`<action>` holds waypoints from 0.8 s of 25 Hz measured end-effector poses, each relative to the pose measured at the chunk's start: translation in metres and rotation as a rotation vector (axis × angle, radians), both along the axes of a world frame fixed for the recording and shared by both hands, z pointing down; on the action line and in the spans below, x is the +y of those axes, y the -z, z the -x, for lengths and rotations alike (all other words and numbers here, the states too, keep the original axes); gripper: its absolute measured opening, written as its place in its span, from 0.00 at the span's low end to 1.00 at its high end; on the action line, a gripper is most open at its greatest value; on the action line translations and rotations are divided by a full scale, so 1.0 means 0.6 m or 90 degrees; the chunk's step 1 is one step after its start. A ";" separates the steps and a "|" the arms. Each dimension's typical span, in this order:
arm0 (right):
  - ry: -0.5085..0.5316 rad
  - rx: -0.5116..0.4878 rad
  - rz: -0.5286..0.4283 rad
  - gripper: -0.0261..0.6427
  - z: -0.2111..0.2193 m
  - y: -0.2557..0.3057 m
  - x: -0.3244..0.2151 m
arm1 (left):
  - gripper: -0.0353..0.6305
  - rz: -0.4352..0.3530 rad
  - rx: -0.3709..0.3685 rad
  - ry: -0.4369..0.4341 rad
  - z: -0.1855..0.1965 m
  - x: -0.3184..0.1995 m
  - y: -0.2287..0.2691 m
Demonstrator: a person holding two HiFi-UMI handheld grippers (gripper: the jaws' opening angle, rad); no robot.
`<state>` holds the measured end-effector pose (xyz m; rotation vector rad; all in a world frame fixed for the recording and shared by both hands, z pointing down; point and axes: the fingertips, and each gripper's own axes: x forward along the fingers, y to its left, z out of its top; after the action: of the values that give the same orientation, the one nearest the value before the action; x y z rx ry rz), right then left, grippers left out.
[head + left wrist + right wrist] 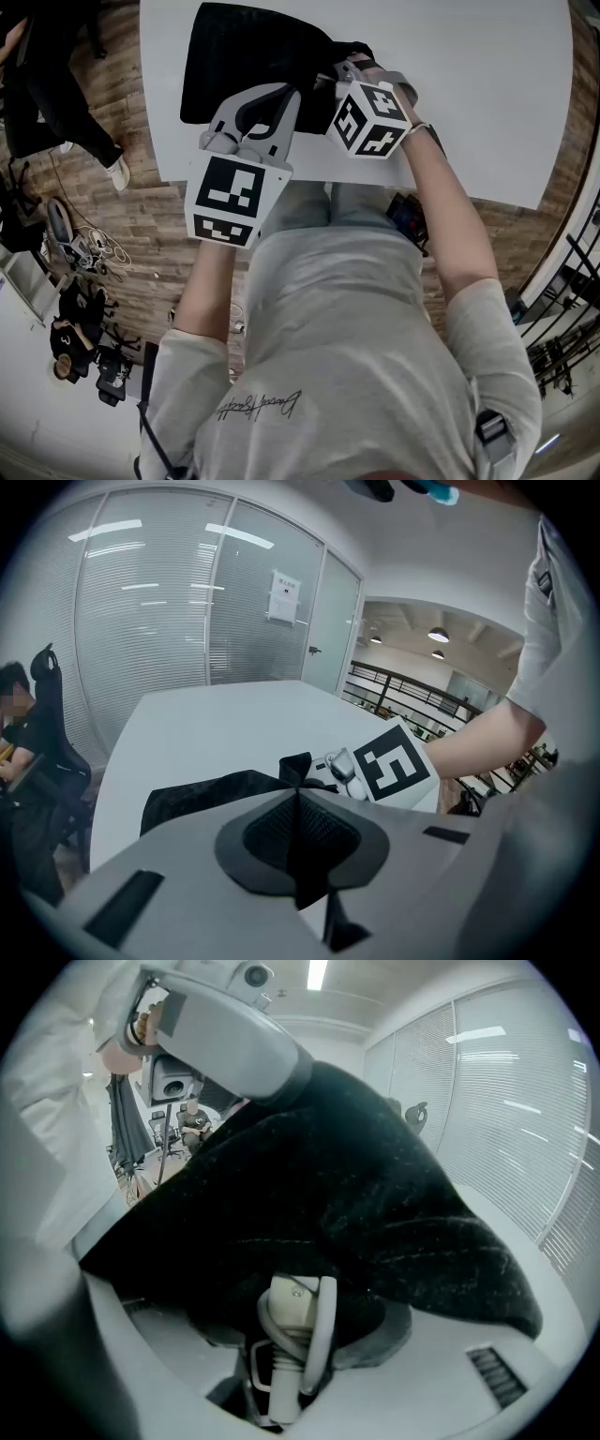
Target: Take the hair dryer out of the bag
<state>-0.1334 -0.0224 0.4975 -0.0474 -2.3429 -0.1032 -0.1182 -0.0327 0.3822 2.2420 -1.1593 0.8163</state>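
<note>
Head view: white table (487, 94) over a wood floor (112, 253), with the black bag (244, 56) lying on it. The left gripper (281, 94) and right gripper (342, 70) both sit at the bag's near edge, tips lost in the fabric.

Left gripper view: jaws pinched tight on a fold of the bag, glass wall (169, 602) behind.

Right gripper view: jaws wide apart, with a white plug and looped cord (292, 1307) between them. I think the pads aren't pressing it. The bag drapes over the rest, so the hair dryer itself is hidden.
</note>
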 end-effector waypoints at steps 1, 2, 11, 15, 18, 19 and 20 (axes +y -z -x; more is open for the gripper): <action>0.000 0.000 0.001 0.37 -0.002 0.001 0.000 | 0.08 0.001 -0.001 0.000 0.000 0.000 -0.002; -0.002 -0.001 0.003 0.37 -0.004 0.001 -0.001 | 0.08 0.002 -0.002 0.000 0.001 0.000 -0.004; -0.008 -0.008 0.013 0.37 -0.018 0.011 0.005 | 0.08 0.004 -0.010 -0.001 0.003 0.004 -0.010; -0.015 -0.009 0.011 0.36 -0.022 0.017 0.003 | 0.08 0.003 -0.012 -0.001 0.002 0.002 -0.008; -0.018 -0.012 0.012 0.36 -0.026 0.023 0.002 | 0.08 0.001 -0.013 -0.001 0.001 0.003 -0.006; -0.019 -0.013 0.013 0.36 -0.027 0.024 0.002 | 0.08 0.001 -0.014 -0.001 0.001 0.003 -0.006; -0.019 -0.015 0.014 0.36 -0.028 0.026 0.003 | 0.08 0.000 -0.015 -0.001 0.001 0.003 -0.006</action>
<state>-0.1166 -0.0209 0.4821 -0.0214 -2.3667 -0.0640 -0.1187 -0.0309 0.3857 2.2392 -1.1692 0.8449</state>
